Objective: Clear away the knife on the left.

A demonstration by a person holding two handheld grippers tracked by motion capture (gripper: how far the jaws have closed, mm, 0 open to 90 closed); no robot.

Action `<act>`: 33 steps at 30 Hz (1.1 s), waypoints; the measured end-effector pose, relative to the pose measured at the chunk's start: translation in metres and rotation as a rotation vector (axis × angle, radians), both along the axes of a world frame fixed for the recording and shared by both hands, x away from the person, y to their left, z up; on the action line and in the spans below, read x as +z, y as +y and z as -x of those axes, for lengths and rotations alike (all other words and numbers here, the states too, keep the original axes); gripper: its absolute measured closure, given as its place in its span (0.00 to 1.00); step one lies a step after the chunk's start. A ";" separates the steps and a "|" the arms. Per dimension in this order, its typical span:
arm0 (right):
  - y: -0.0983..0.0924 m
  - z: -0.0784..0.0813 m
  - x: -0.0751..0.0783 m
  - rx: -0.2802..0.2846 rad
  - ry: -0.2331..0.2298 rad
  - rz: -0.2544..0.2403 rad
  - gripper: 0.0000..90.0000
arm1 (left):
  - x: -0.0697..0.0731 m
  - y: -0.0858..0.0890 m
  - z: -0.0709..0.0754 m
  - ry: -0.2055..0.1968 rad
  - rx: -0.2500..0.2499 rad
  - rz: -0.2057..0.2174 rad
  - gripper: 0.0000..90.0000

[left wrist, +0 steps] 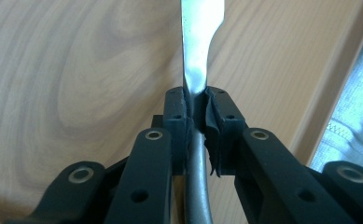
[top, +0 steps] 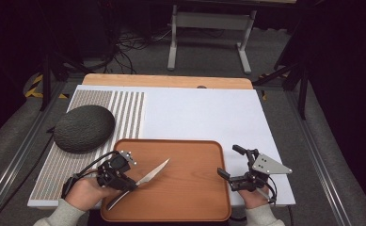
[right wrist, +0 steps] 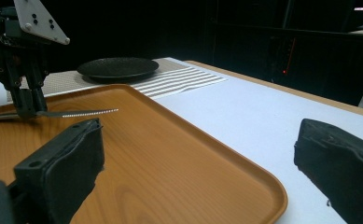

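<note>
A steel table knife (top: pixel 151 175) lies across the left part of the wooden tray (top: pixel 190 197), blade pointing up and right. My left gripper (top: pixel 130 184) is shut on the knife where the handle meets the blade. In the left gripper view the pads clamp the knife's (left wrist: pixel 198 60) neck, with the blade running up and away. In the right gripper view the knife (right wrist: pixel 83 112) hovers level just over the tray (right wrist: pixel 179 154), held by the left gripper (right wrist: pixel 27 112). My right gripper (top: pixel 228 164) stands open beside the tray's right edge, its pads (right wrist: pixel 62 172) wide apart and holding nothing.
A dark textured plate (top: pixel 83 127) rests on the striped placemat (top: pixel 124 113) at the left, far from both grippers. The white table surface (top: pixel 204 113) stretches behind the tray. A metal stand (top: pixel 211 33) is on the floor beyond the table.
</note>
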State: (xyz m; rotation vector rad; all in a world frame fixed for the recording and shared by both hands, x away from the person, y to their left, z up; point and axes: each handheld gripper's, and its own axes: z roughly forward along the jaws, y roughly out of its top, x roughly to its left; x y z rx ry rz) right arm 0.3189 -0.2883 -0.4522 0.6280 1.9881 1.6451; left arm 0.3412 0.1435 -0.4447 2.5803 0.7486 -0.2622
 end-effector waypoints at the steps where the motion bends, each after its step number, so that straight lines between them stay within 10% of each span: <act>1: 0.000 0.000 0.000 0.000 0.002 0.002 0.02 | 0.000 0.000 0.000 0.000 -0.002 -0.002 0.88; 33: 0.000 -0.002 -0.002 0.003 0.016 -0.011 0.02 | -0.005 -0.006 0.001 -0.020 -0.001 -0.059 0.84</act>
